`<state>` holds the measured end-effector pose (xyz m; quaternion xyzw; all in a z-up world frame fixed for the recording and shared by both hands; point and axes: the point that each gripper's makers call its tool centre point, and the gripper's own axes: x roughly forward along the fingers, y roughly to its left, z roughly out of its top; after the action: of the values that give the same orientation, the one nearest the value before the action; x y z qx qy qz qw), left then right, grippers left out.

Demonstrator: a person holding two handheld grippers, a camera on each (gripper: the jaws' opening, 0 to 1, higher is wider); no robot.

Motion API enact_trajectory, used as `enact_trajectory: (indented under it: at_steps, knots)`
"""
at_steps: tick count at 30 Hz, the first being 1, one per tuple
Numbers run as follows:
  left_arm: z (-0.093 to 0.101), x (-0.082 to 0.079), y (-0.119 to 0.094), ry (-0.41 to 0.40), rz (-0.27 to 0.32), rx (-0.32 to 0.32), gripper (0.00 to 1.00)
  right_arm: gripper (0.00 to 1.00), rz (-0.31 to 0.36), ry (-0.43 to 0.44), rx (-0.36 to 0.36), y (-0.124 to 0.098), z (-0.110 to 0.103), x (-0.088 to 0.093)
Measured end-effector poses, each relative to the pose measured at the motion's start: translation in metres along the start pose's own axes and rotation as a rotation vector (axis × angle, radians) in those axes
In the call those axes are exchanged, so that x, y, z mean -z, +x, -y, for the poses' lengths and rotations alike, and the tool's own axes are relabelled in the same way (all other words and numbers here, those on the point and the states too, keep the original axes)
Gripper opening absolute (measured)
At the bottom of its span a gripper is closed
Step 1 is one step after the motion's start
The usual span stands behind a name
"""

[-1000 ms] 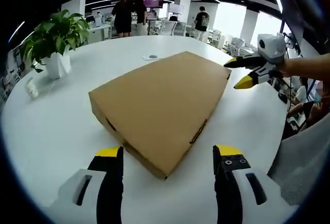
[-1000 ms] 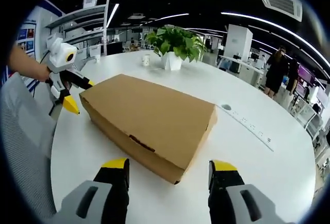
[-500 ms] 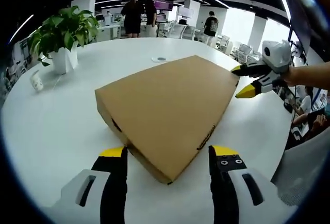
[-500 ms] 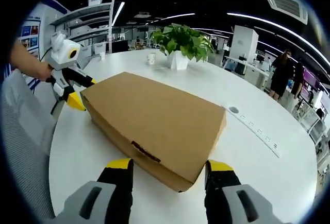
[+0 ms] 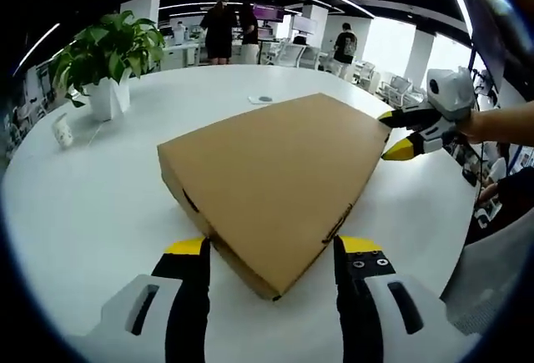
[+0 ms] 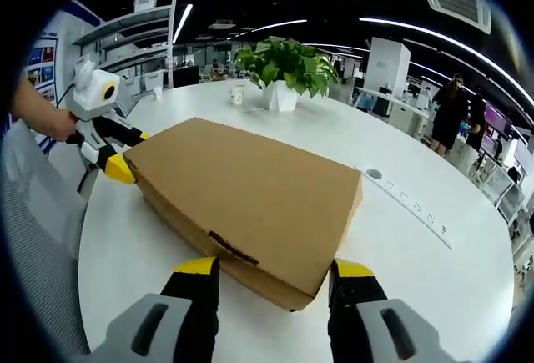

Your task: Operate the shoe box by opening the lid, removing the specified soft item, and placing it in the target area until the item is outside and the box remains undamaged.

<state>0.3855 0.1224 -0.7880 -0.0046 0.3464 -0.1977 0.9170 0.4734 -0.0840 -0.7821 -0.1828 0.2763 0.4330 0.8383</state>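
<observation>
The shoe box lies flat on the round white table, lid down and closed, a wide shallow brown carton. Its long axis runs between the two grippers, so each one faces an opposite end corner.

In the left gripper view, the left gripper sits low with its yellow-tipped jaws spread apart, empty, one on either side of the near corner of the box; the corner reaches in between the tips, but whether they touch the cardboard cannot be told. At the far right corner the right gripper is poised, jaws parted above and below the lid edge.

The right gripper view gives the mirror of this: its own jaws stand wide apart astride the near corner, holding nothing, while the left gripper waits at the far left corner.

Neither hand is closer; both are at the box. The lid's front seam, with its small tab slot, runs along the side edge to the right of the left gripper, so lifting likely calls for catching that edge, not the corner itself.

A potted plant stands well apart, at the far left.
</observation>
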Motion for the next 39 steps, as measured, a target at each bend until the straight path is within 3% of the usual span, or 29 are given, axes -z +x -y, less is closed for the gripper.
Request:
enact_trajectory:
  at_steps: [39]
  knots:
    - [-0.006,0.000,0.000,0.064,-0.086,0.037,0.59,0.48,-0.021,0.052,0.056,-0.006,-0.016,0.004]
